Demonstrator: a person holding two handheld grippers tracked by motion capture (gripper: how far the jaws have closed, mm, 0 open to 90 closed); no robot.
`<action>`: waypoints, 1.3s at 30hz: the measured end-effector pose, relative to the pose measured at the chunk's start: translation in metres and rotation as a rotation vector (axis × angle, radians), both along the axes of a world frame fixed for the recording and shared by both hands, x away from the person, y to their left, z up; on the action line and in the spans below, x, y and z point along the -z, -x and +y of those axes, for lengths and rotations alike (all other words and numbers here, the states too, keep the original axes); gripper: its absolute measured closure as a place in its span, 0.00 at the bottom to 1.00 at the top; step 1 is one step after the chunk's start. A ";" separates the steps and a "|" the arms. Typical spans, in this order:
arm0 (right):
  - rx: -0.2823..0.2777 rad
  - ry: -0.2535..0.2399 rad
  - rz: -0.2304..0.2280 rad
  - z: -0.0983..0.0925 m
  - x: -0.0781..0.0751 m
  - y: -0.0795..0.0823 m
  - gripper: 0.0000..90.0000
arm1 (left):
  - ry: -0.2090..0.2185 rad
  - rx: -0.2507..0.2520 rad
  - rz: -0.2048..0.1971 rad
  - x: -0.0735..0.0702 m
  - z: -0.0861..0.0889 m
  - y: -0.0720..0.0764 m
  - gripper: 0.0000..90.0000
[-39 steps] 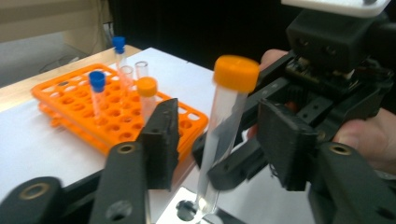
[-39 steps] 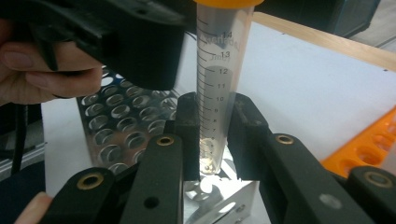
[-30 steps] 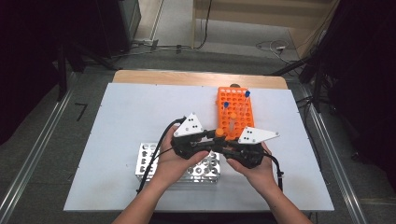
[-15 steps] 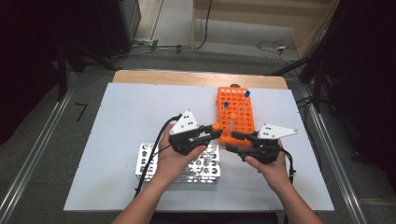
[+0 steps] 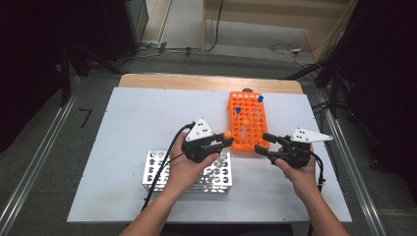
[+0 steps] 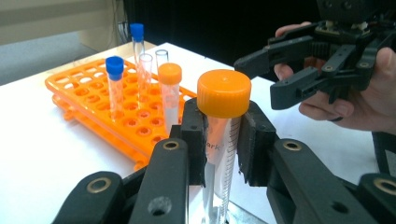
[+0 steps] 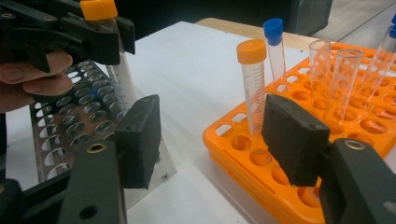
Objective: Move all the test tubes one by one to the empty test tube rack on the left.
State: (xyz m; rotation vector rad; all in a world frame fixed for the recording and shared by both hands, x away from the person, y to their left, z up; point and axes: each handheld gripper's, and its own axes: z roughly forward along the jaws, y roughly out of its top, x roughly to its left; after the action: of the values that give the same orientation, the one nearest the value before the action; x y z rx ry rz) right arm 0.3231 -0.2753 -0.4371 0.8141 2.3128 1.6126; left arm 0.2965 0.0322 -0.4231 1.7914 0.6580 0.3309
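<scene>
Since a second ago, the right gripper (image 5: 263,143) has drawn away from the left gripper (image 5: 224,140), its fingers just opening, released with nothing between them. Left of the orange plastic tube rack (image 5: 248,142), one perforated metal rack (image 5: 162,160) stands on the white bench (image 5: 133,113); above its near corner, left fingers (image 6: 194,133) clench one orange-capped clear tube (image 6: 223,119). Orange rack holds one orange-capped tube (image 7: 252,88), two blue-capped (image 6: 114,86), two uncapped.

An orange cap (image 6: 223,92) is borne by the clear tube (image 6: 219,158). The rack (image 5: 248,123) is coloured orange, the other rack (image 5: 157,164) silver, the desk (image 5: 133,118) white, the tongs (image 6: 223,137) black.
</scene>
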 end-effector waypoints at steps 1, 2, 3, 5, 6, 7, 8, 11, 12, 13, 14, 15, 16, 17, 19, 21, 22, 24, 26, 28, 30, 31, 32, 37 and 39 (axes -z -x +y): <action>0.001 -0.001 0.001 0.000 0.000 0.000 0.40 | -0.003 0.002 0.004 0.001 0.000 0.000 0.83; 0.001 0.000 0.001 0.001 0.000 0.000 0.40 | -0.010 0.002 0.006 0.002 -0.001 0.000 0.83; 0.000 0.000 0.001 0.001 0.000 0.000 0.40 | -0.020 0.002 0.008 0.002 -0.001 0.001 0.83; 0.002 0.002 0.000 0.001 0.000 0.000 0.40 | -0.035 0.006 0.017 0.004 -0.002 0.001 0.83; 0.002 0.002 0.000 0.001 0.000 0.000 0.40 | -0.047 0.006 0.020 0.005 -0.002 0.001 0.83; 0.002 0.002 0.000 0.001 0.000 0.000 0.40 | -0.055 0.001 0.025 0.006 -0.003 0.001 0.83; 0.003 0.003 -0.001 0.001 0.000 0.000 0.40 | -0.071 0.001 0.031 0.007 -0.003 0.001 0.83; 0.009 0.000 0.001 0.000 0.001 -0.001 0.40 | -0.108 0.004 0.032 0.009 -0.006 0.002 0.83; 0.009 0.000 0.001 0.000 0.001 -0.001 0.40 | -0.119 0.004 0.032 0.009 -0.007 0.002 0.83; 0.011 0.000 0.002 0.000 0.001 -0.001 0.40 | -0.125 0.005 0.034 0.009 -0.007 0.003 0.83; 0.012 -0.003 0.001 0.000 0.001 -0.001 0.40 | -0.136 0.005 0.039 0.009 -0.008 0.003 0.83; 0.012 -0.003 0.001 0.000 0.001 -0.001 0.40 | -0.146 0.005 0.042 0.010 -0.008 0.003 0.83; 0.013 -0.003 0.001 0.000 0.001 -0.001 0.40 | -0.149 0.009 0.047 0.010 -0.008 0.003 0.83; 0.016 -0.004 0.002 0.000 0.001 -0.002 0.40 | -0.157 0.009 0.056 0.010 -0.008 0.003 0.82; 0.017 -0.003 0.005 0.003 0.001 -0.003 0.41 | -0.178 0.000 0.062 0.011 -0.008 0.004 0.75; 0.017 0.000 0.004 0.005 0.001 -0.003 0.42 | -0.180 -0.008 0.069 0.012 -0.008 0.004 0.71; 0.021 0.001 0.005 0.006 0.001 -0.003 0.42 | -0.179 -0.013 0.075 0.013 -0.008 0.004 0.67; 0.033 0.008 0.005 0.009 0.001 -0.006 0.43 | -0.160 -0.015 0.089 0.013 -0.006 0.003 0.64; 0.048 0.008 0.013 0.011 0.002 -0.008 0.44 | -0.150 -0.015 0.095 0.012 -0.003 0.003 0.62; 0.065 0.007 0.018 0.013 0.003 -0.011 0.45 | -0.116 -0.007 0.104 0.010 0.000 0.004 0.58; 0.076 0.005 0.022 0.014 0.004 -0.015 0.46 | -0.087 -0.003 0.102 0.009 0.005 0.006 0.51; 0.082 0.009 0.026 0.015 0.005 -0.017 0.48 | -0.075 -0.004 0.096 0.008 0.007 0.007 0.45; 0.088 0.011 0.030 0.016 0.007 -0.018 0.50 | -0.065 -0.005 0.093 0.007 0.009 0.009 0.39; 0.088 0.051 0.042 0.023 0.015 -0.026 0.59 | -0.016 -0.009 0.092 0.004 0.025 0.014 0.15; 0.104 0.059 0.051 0.026 0.018 -0.030 0.60 | -0.001 -0.006 0.094 0.004 0.031 0.017 0.09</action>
State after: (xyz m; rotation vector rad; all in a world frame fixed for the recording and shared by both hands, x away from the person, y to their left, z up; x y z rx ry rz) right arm 0.3529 -0.2495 -0.4551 0.9560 2.2987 1.4905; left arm 0.2800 0.0637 -0.4272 1.8149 0.7298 0.2529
